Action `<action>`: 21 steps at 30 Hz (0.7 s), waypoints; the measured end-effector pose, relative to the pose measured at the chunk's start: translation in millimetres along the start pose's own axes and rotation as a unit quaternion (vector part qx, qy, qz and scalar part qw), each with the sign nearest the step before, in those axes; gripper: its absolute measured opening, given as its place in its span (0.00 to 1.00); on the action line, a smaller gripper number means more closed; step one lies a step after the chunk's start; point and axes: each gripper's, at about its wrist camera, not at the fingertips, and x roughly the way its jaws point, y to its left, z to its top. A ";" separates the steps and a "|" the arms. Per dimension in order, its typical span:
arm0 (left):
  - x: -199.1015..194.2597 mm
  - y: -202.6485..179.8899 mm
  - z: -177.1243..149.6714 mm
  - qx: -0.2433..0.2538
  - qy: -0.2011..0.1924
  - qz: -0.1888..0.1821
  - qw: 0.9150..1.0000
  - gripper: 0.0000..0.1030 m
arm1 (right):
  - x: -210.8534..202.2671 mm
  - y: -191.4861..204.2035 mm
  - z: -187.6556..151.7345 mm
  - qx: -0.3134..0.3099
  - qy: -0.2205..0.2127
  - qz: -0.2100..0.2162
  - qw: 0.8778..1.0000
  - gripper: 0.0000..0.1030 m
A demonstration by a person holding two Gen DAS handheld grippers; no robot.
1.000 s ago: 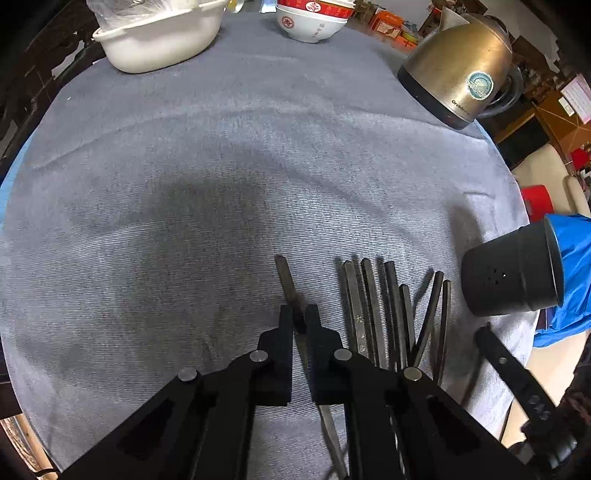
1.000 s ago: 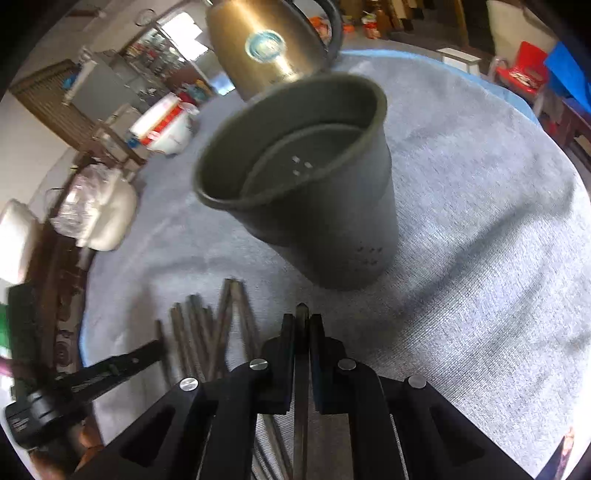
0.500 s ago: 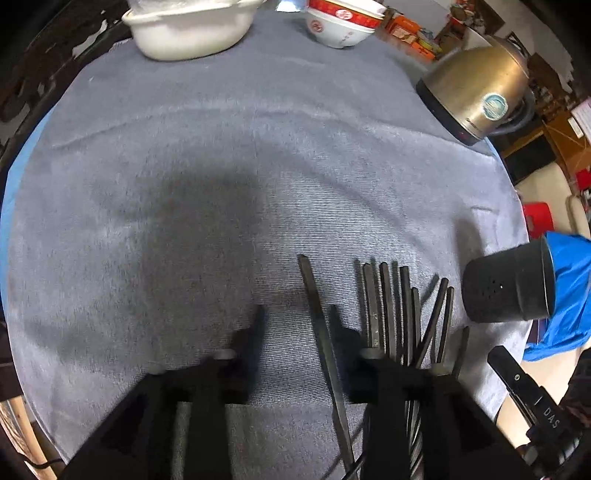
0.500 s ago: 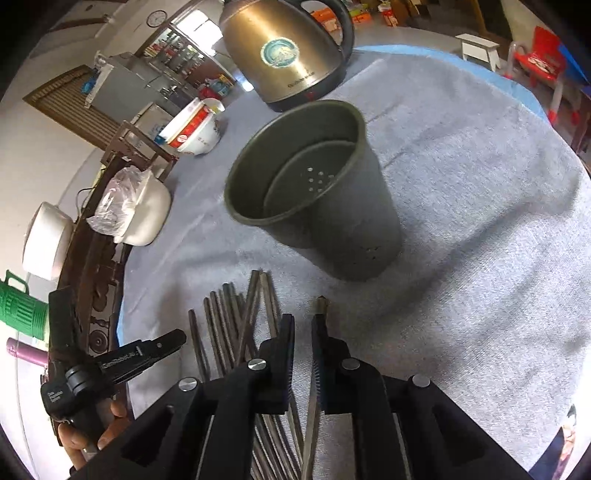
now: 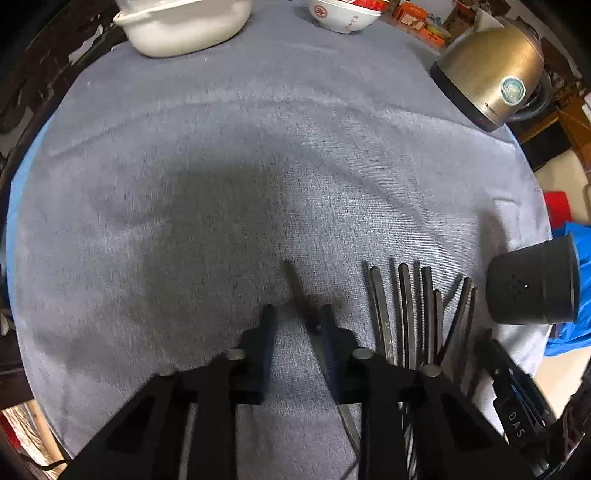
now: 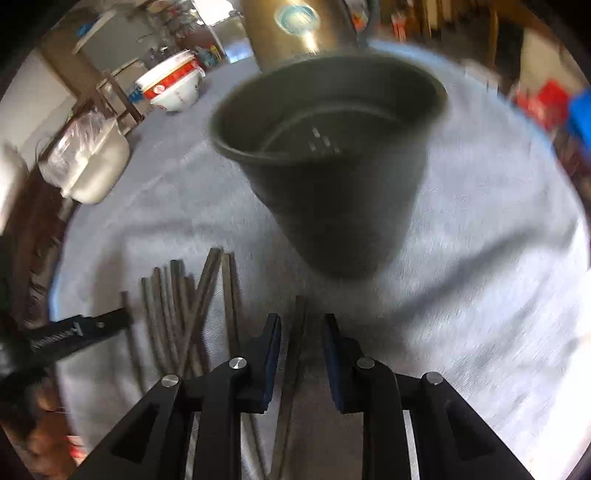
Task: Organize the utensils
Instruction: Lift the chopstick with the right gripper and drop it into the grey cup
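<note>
A single dark chopstick [image 5: 295,288] lies on the grey cloth between the fingers of my left gripper [image 5: 297,321], close to the right finger; the jaws are closing but a gap still shows. Several more chopsticks [image 5: 406,314] lie fanned out to its right, beside the dark grey holder cup [image 5: 532,284]. In the right wrist view my right gripper [image 6: 301,325] points steeply down just in front of the cup [image 6: 332,177]. Its jaws are opening, and one chopstick [image 6: 297,354] runs between the pads without being pressed. The chopstick pile [image 6: 184,314] sits to its left.
A gold kettle [image 5: 487,74] stands at the far right, a white dish [image 5: 181,26] and a red-and-white bowl [image 5: 343,14] at the far edge. The round table's edge and a blue object [image 5: 580,295] lie just past the cup.
My left gripper let go of its chopstick, opened wide, then narrowed again around it. My right gripper's jaws parted from their chopstick, and it sank closer to the cup.
</note>
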 end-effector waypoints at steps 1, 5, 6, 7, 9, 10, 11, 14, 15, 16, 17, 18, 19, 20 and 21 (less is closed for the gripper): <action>0.6 -1.4 1.0 0.004 -0.002 0.005 1.000 0.12 | 0.0 1.4 0.7 -0.006 -0.003 -0.009 1.000 0.15; 1.1 -5.4 3.8 0.011 -0.010 -0.003 1.000 0.09 | -3.7 -2.4 5.3 -0.018 -0.005 -0.005 1.000 0.07; 1.2 -6.4 4.1 0.010 -0.009 -0.009 1.000 0.08 | -5.5 -5.4 6.8 -0.013 -0.004 0.010 1.000 0.07; -1.8 -5.7 1.4 0.008 -0.009 -0.014 1.000 0.07 | -8.7 -8.5 7.9 -0.009 -0.009 0.022 1.000 0.06; -8.8 -2.9 0.6 0.005 -0.019 -0.017 1.000 0.07 | -18.7 -12.5 10.0 -0.012 -0.019 0.037 0.999 0.06; -15.6 -2.1 -0.3 0.005 -0.028 -0.020 0.999 0.07 | -24.1 -13.0 10.4 -0.010 -0.026 0.055 0.998 0.06; -24.1 -2.1 -1.4 0.005 -0.037 -0.024 0.999 0.07 | -30.0 -13.5 10.7 -0.008 -0.031 0.070 0.997 0.06; -52.3 0.5 -11.2 0.008 -0.064 -0.029 0.997 0.06 | -56.9 -20.5 13.3 -0.012 -0.058 0.112 0.992 0.06; -64.4 -0.5 -14.1 0.010 -0.076 -0.032 0.997 0.06 | -67.3 -24.5 13.3 -0.011 -0.068 0.126 0.990 0.06; -75.9 -1.9 -17.8 0.012 -0.088 -0.034 0.995 0.06 | -73.7 -23.8 10.8 -0.012 -0.078 0.135 0.988 0.06; -86.1 -5.7 -24.7 0.015 -0.099 -0.037 0.994 0.06 | -84.4 -26.2 11.0 -0.014 -0.091 0.146 0.985 0.06; -99.7 -5.6 -30.8 0.019 -0.112 -0.040 0.993 0.06 | -91.3 -27.8 9.6 -0.016 -0.101 0.155 0.982 0.06; -112.2 -2.7 -34.2 0.024 -0.124 -0.043 0.991 0.06 | -102.8 -32.0 8.7 -0.018 -0.116 0.168 0.979 0.06; -123.8 -7.5 -40.9 0.029 -0.137 -0.045 0.989 0.06 | -109.3 -33.1 -0.3 -0.019 -0.127 0.177 0.976 0.06; -138.1 -10.8 -47.5 0.036 -0.154 -0.045 0.986 0.06 | -121.9 -37.4 -1.5 -0.021 -0.142 0.187 0.972 0.06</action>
